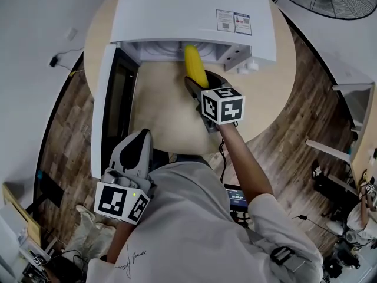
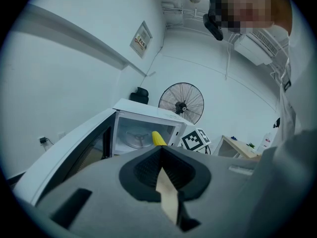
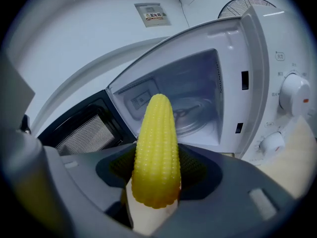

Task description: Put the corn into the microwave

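The microwave (image 1: 194, 10) stands at the far edge of the round table (image 1: 271, 93) with its door (image 1: 106, 99) swung open, so that step looks done. The right tool (image 3: 156, 182) clamps the corn (image 3: 156, 157) by its thick end, with the tip at the mouth of the opening. What is left is to carry it in, set it on the glass plate (image 3: 190, 115) and let go. The left tool (image 2: 163, 175) hangs back, its jaws together and empty. From above, the microwave's top hides the chamber, so I cannot tell whether the tip has crossed inside.
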Tool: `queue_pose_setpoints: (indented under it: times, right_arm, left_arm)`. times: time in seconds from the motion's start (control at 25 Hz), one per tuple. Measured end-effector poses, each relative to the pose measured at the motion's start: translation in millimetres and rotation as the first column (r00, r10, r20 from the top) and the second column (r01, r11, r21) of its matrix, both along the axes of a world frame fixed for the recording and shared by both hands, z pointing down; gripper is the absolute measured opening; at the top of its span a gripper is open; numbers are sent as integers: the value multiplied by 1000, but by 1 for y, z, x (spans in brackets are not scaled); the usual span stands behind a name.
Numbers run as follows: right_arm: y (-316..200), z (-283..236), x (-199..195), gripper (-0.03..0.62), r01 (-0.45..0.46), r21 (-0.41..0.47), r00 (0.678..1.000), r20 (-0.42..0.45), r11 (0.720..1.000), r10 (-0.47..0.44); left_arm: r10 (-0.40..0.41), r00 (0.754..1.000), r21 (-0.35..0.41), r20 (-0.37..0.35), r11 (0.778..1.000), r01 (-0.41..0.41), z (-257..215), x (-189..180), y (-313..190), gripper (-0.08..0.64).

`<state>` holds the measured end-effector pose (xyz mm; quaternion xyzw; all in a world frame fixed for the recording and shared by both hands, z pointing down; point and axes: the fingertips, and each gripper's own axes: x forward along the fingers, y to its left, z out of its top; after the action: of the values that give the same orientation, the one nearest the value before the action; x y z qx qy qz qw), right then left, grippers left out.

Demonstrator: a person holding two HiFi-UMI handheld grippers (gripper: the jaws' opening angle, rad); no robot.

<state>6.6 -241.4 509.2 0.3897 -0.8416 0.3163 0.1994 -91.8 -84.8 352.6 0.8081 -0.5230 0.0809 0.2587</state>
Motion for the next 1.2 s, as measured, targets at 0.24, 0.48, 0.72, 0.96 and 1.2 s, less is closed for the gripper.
queue_pose_setpoints:
  times: [0.24,0.48,0.72,0.96,1.2]
  right_arm:
    - [-15,11,-4,259,9,0,999,-41,1000,-9]
    - [-25,19,-10,259,14,-1,998,-66,1000,-14]
    - [-41,19,-15,259,-1,29,997,-80,1000,3]
    - [-55,22,-20,259,-16,40,994,-103,999,20]
    - [-62,29,-24,259,-43,32,992,-114,999,47]
  left_arm:
    - [6,1000,-9,12,1000,-6,3,-1,-1,-12]
    - [3,1000,-15,24,1000,-2,4,-5,-2,-12]
    - [-30,999,-16,42,999,31,3,-15,-1,-12]
    - [-28,998,-18,57,999,29,3,-18,2,-12]
    - [-7,999,-23,51,1000,8,5,-15,4,-12]
